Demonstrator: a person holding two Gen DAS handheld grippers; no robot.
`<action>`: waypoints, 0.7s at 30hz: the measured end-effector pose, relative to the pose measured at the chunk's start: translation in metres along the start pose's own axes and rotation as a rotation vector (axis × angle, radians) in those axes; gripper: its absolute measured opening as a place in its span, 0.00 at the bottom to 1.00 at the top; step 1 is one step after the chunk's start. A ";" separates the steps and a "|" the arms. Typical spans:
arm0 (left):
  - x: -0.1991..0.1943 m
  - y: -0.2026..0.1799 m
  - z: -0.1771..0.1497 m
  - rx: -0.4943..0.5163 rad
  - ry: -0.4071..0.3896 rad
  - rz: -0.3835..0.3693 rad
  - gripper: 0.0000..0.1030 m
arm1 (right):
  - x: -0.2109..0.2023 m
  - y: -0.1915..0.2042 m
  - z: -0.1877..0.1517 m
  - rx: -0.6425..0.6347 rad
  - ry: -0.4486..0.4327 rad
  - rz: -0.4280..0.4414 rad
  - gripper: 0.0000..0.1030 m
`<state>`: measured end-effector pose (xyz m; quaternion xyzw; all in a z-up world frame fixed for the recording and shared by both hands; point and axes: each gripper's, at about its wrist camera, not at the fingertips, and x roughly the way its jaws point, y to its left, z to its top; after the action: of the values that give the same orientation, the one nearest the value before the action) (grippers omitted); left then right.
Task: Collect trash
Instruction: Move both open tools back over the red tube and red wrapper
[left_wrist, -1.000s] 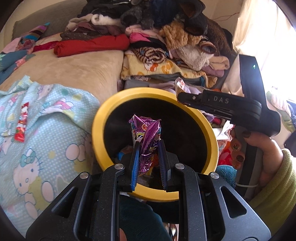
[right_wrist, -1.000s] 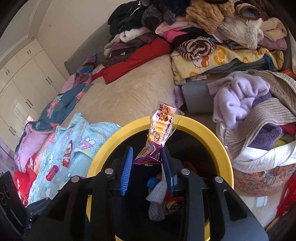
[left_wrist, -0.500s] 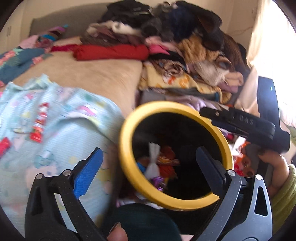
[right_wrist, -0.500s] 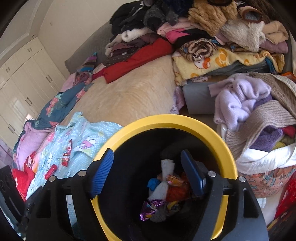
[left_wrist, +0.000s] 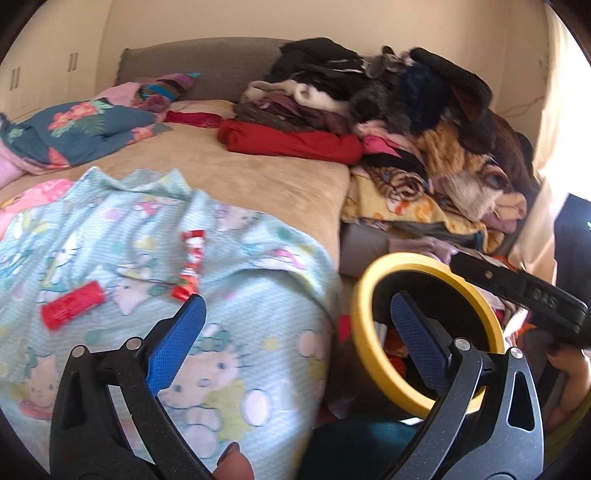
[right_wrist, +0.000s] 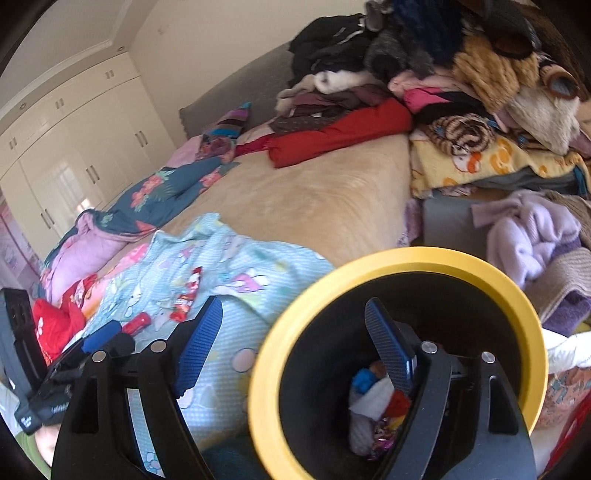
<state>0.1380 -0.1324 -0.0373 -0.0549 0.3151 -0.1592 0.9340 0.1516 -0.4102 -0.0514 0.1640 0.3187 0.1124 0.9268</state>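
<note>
At about eleven o'clock from the spread, empty left gripper (left_wrist: 295, 321), two red wrappers (left_wrist: 192, 266) are lying near, one pointing twelve-to-six, while the right gripper (right_wrist: 293, 325), also gaping, is sitting farther off.

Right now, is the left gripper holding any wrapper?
No, the left gripper is wide open and empty; red wrappers lie on the blue blanket.
</note>
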 end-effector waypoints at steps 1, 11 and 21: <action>-0.001 0.005 0.000 -0.009 -0.003 0.006 0.90 | 0.002 0.006 0.000 -0.010 0.002 0.007 0.75; -0.014 0.062 0.003 -0.079 -0.036 0.083 0.90 | 0.026 0.055 -0.007 -0.081 0.043 0.052 0.76; -0.015 0.125 -0.001 -0.089 -0.018 0.180 0.90 | 0.067 0.112 -0.017 -0.158 0.115 0.103 0.76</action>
<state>0.1590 -0.0095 -0.0553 -0.0695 0.3169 -0.0602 0.9440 0.1815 -0.2824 -0.0592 0.0997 0.3529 0.1938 0.9099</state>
